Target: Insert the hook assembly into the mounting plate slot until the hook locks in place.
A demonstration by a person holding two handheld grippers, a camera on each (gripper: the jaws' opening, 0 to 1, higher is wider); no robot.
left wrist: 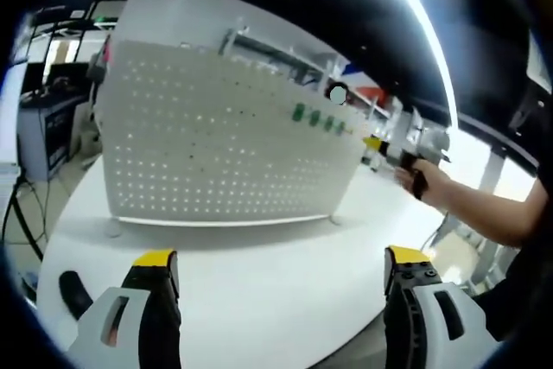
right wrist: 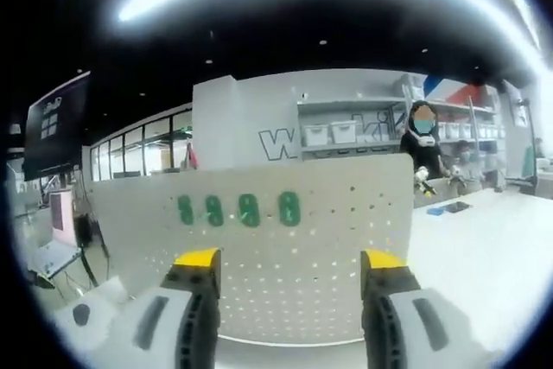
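**Approach phase: neither gripper holding a hook yet**

Left gripper [left wrist: 281,278] is hovering over the white table [left wrist: 259,300], jaws apart, nothing between them. Right gripper [right wrist: 289,278] is facing the white pegboard [right wrist: 346,248], jaws also apart and empty. Four green hooks [right wrist: 238,210] are already sitting in a row on the board (can't tell whether they're locked). Right gripper is also showing in the left gripper view at the board's far edge. Next move calls for lining up on a hook and slot.
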